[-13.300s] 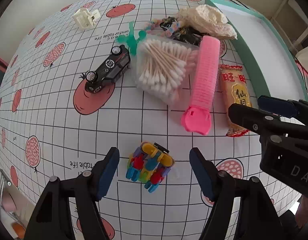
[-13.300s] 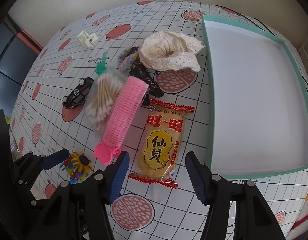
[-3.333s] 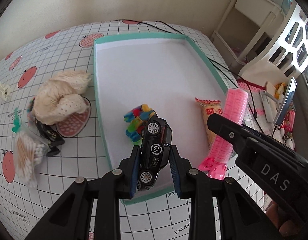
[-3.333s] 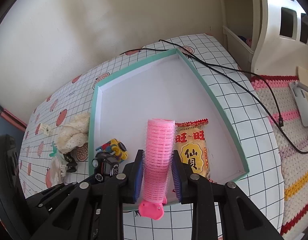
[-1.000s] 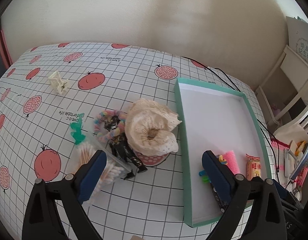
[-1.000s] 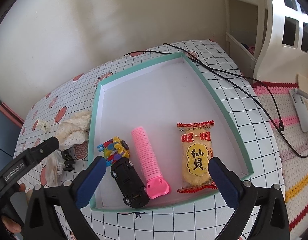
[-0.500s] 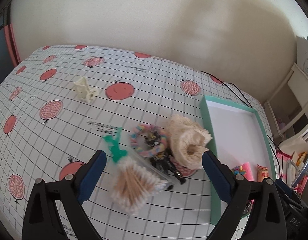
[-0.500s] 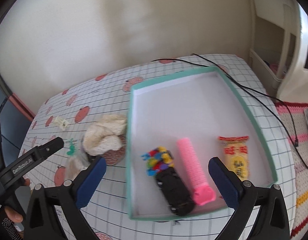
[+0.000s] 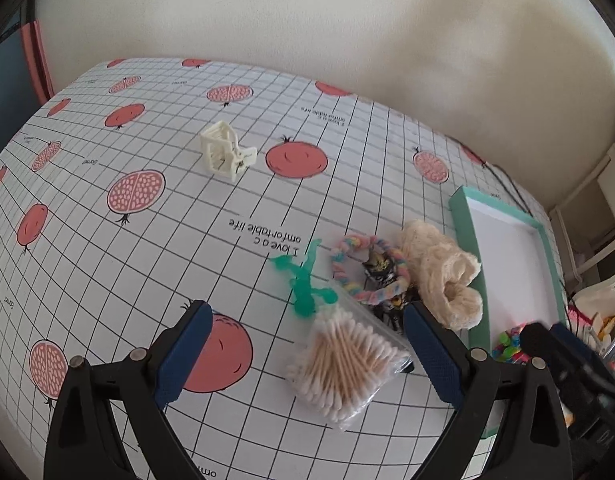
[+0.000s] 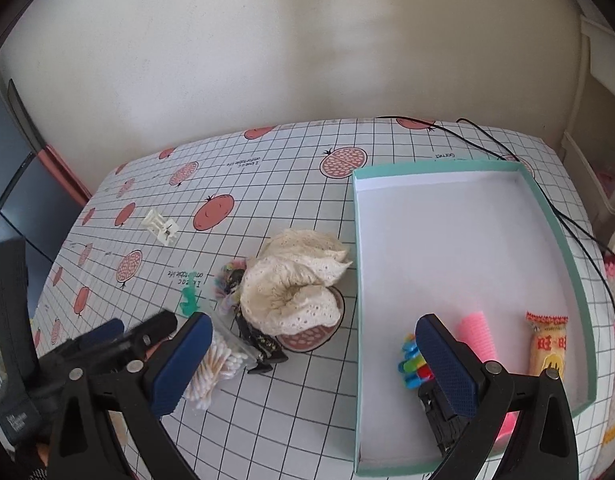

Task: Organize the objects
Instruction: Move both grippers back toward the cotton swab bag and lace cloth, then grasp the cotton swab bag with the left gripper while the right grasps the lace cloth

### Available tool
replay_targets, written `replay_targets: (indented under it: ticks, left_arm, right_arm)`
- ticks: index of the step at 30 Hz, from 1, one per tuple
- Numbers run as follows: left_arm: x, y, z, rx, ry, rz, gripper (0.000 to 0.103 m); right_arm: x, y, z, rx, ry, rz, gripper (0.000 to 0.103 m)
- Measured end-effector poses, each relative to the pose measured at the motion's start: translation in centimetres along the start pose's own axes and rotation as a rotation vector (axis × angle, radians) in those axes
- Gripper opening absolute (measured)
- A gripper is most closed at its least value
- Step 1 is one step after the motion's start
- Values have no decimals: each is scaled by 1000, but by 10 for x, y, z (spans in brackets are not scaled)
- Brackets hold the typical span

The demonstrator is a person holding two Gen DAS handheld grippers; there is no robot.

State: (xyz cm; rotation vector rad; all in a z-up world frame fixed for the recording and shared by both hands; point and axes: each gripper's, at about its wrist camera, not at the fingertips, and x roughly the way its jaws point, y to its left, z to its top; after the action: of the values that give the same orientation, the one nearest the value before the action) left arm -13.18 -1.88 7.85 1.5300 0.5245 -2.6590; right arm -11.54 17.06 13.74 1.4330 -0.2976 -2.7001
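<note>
The teal tray [image 10: 547,216] holds four things along its near end — a snack packet [image 10: 547,350], a pink roller [image 10: 477,338], a black toy car [image 10: 437,412] and a colourful block toy [image 10: 412,362]. Outside it, left of its wall, lie a cream lace cloth [image 10: 295,284], a bag of cotton swabs [image 9: 343,364], a pastel braided ring [image 9: 367,264], a green clip [image 9: 303,280] and, well apart, a white clip [image 9: 225,152].

Both the left gripper [image 9: 305,354] and right gripper [image 10: 313,362] are spread wide with nothing between the fingers; a few seconds ago they carried the car and the roller — both now in the tray.
</note>
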Motion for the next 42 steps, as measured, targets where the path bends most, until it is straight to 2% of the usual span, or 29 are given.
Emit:
replay_targets:
  ticks: [5, 17, 22, 34, 42]
  left_arm:
    - [12, -4, -4, 41, 56, 20, 96]
    - [33, -21, -12, 106, 148, 36, 96]
    - [40, -28, -17, 134, 164, 82, 96]
    - [48, -41, -25, 175, 176, 79, 95]
    - [42, -54, -27, 209, 171, 62, 78]
  right_arm:
    - [12, 3, 15, -3, 17, 31, 95]
    - [67, 22, 22, -98, 147, 60, 71]
    - [83, 25, 23, -131, 176, 59, 59]
    - [98, 15, 16, -102, 190, 93, 38]
    - [100, 8, 15, -60, 179, 121, 18]
